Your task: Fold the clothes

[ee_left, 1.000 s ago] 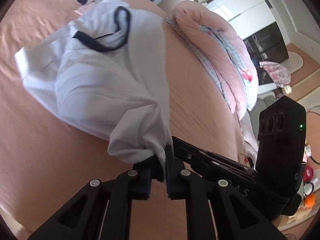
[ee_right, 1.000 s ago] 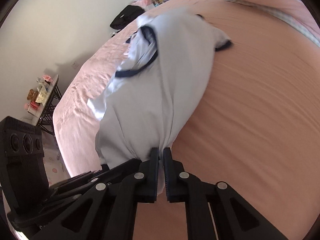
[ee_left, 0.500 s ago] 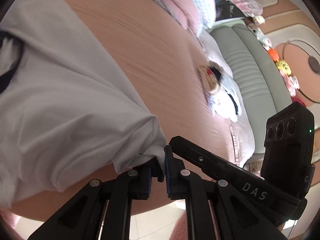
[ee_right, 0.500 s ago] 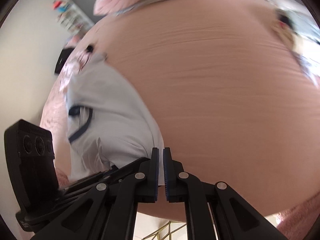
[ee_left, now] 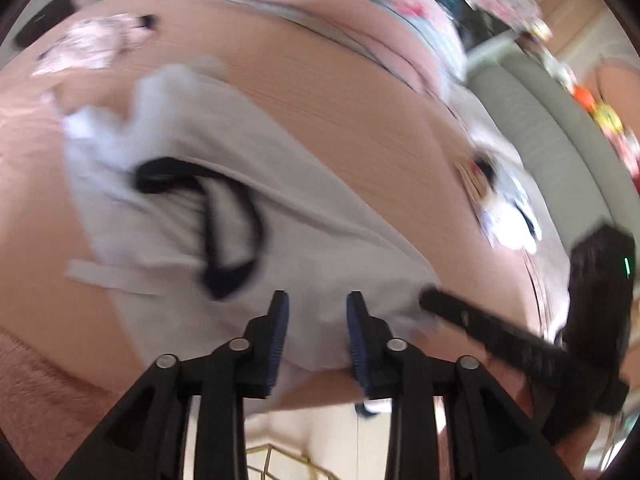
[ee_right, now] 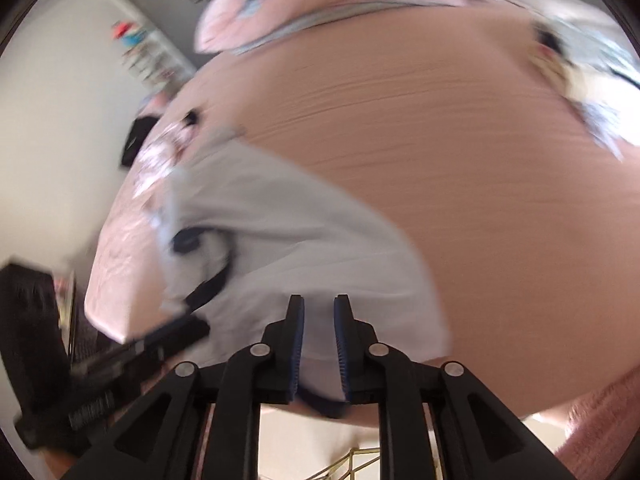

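A white shirt with a dark navy neck band lies spread on the pink bed, its hem at the near edge. My left gripper hovers over that hem; its jaws are opening and the blue pads do not press the cloth. In the right wrist view the same shirt lies under my right gripper, whose jaws are also opening with no cloth pinched between them. Each gripper shows in the other's view, the right one and the left one, side by side along the hem.
A pink quilt is bunched at the bed's far side. A patterned pink garment lies far left, another small garment at the right edge. A grey sofa stands beyond. The bed's near edge and floor are below the fingers.
Both grippers pulled the shirt by its hem toward the bed's near edge, then let go. Their jaws, shut on the cloth before, now stand apart, and the shirt lies flatter.
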`<state>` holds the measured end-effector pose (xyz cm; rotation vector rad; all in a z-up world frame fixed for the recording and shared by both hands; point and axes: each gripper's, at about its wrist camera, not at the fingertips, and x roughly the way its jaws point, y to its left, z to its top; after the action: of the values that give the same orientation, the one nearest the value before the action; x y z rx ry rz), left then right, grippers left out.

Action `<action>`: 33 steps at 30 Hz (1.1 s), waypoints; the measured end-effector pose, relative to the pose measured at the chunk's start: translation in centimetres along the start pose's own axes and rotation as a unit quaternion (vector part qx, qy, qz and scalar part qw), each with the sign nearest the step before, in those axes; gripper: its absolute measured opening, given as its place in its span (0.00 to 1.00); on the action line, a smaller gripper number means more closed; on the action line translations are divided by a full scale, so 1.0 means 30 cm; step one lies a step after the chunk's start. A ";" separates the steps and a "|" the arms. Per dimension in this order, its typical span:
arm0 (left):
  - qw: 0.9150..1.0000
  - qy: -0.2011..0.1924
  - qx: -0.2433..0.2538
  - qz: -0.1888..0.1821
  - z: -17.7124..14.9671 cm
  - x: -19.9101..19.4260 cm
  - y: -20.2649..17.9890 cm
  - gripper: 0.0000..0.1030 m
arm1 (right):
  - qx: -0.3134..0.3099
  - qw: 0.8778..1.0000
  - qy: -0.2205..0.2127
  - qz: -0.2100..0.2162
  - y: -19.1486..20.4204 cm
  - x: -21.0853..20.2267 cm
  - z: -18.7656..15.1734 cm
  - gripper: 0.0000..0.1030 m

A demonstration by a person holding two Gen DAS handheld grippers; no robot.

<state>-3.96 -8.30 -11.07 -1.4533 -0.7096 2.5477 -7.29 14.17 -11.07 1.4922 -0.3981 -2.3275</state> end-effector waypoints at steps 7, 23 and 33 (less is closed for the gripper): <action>0.997 0.021 -0.069 0.028 -0.060 0.122 0.162 0.32 | -0.094 0.992 0.085 0.023 0.167 0.258 -0.133 0.32; 0.988 0.116 -0.038 -0.096 -0.155 0.300 -0.038 0.32 | -0.036 0.979 -0.047 -0.196 -0.127 0.102 -0.107 0.12; 0.981 0.144 0.010 -0.128 -0.116 0.295 -0.079 0.34 | -0.002 0.995 -0.045 -0.093 -0.051 -0.034 -0.124 0.32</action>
<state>-6.02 -2.12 -18.39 -1.5659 -0.7632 2.0944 -3.69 15.81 -12.38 1.4833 -0.2890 -2.5442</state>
